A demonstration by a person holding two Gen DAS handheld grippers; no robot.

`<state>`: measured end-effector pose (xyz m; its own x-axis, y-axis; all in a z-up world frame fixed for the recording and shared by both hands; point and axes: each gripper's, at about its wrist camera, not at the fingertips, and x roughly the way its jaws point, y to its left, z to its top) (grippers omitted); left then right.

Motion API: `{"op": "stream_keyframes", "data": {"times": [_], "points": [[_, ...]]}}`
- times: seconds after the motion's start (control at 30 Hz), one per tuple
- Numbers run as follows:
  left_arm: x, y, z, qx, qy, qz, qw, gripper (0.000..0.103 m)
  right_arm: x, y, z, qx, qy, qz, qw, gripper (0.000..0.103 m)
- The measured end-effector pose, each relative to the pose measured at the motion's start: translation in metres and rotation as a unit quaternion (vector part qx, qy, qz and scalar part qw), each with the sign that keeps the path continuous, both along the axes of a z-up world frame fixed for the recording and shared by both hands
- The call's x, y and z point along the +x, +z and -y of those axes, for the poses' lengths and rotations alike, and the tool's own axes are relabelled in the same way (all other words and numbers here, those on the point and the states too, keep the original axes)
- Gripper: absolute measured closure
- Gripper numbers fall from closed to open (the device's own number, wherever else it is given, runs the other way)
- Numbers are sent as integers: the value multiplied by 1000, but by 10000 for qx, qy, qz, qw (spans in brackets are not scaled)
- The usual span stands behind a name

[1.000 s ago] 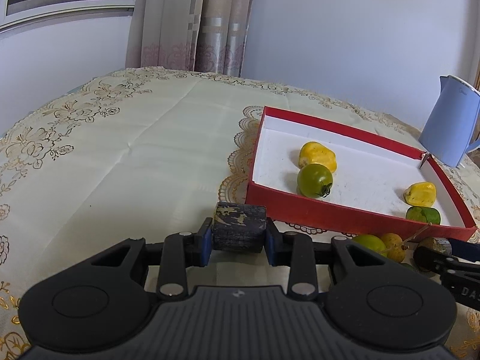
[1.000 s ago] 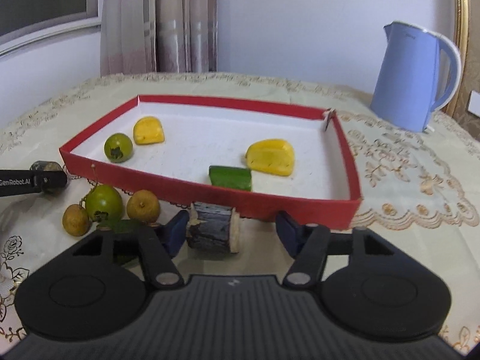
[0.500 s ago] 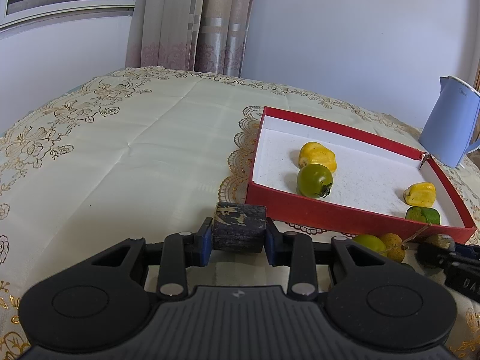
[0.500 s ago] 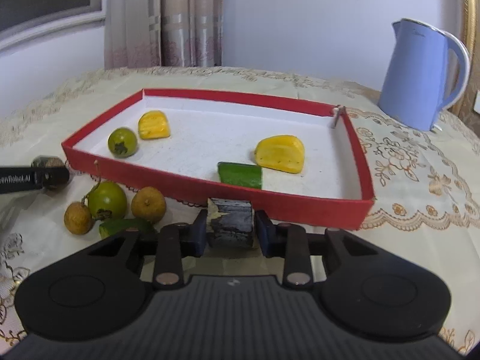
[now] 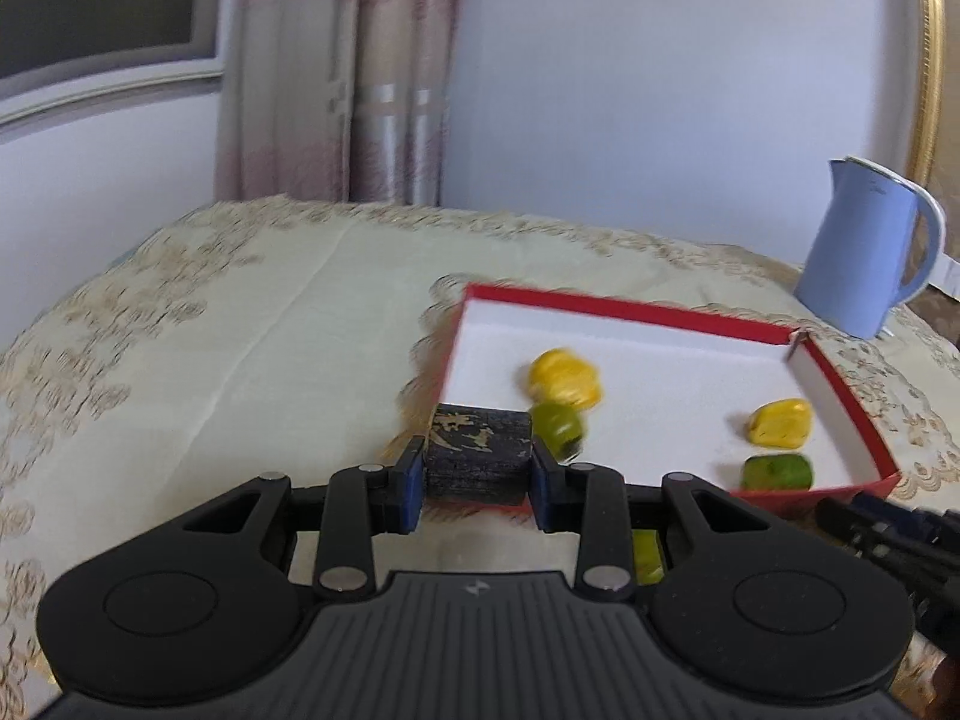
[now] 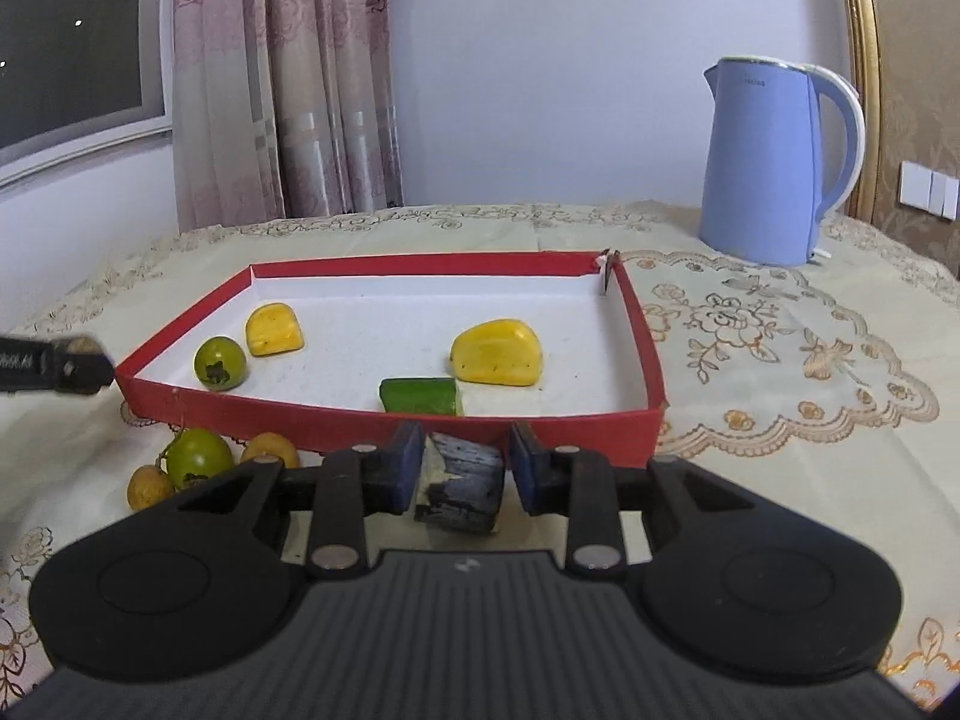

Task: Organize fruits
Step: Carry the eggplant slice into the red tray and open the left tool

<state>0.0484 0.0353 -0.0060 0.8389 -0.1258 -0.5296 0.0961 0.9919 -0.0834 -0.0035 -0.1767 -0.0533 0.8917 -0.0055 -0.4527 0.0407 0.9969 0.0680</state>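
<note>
The left gripper (image 5: 474,483) sits level just outside the near left corner of the red tray (image 5: 630,307), its blue-padded jaws clamped flat on both sides of a dark wooden block (image 5: 479,451). The right gripper (image 6: 462,474) is held low against the tray's near wall, jaws drawn in around a second dark block (image 6: 465,483) that sits tilted between them; the left pad (image 6: 407,468) touches it, and a sliver of gap shows at the right pad.

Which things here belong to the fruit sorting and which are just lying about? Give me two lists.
Job: red tray; in it, yellow pieces, round green fruit, green chunk; beside it, loose green fruit, brown fruits; dark block in left gripper, another block in right gripper.
Lying about: blue kettle; tablecloth.
</note>
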Motion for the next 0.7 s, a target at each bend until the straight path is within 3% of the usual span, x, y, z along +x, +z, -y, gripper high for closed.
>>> {"op": "stream_keyframes", "data": {"times": [0.27, 0.7], "points": [[23, 11, 40, 345, -265, 140, 9990, 70, 0, -1, 2, 84, 34, -19, 10000, 74], [82, -16, 95, 723, -487, -414, 9953, 70, 1, -2, 2, 78, 79, -51, 9999, 74]]}}
